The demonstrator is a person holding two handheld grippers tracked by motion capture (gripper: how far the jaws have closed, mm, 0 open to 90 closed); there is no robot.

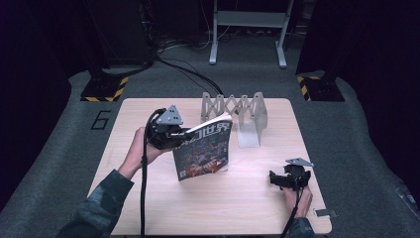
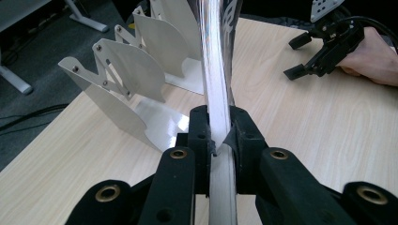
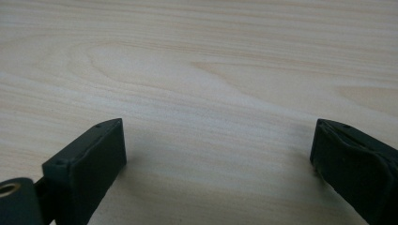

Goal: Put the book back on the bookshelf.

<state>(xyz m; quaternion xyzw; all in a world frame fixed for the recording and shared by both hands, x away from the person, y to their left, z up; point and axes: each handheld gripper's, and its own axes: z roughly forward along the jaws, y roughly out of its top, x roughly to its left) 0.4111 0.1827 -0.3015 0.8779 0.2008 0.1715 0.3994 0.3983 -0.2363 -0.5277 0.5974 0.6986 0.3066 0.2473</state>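
A magazine with a colourful cover hangs upright over the middle of the wooden table. My left gripper is shut on its upper left edge. In the left gripper view the two black jaws pinch the magazine's white page edges at my left gripper. My right gripper rests low at the table's right front, open, pointing left. In the right gripper view my right gripper stands wide apart over bare wood with nothing between the jaws. It also appears in the left gripper view, my right gripper, held by a hand.
A metal expanding book rack stands at the back middle of the table, just behind the magazine; its pale plates show close by in the left gripper view. Cables and a frame's legs lie on the floor beyond.
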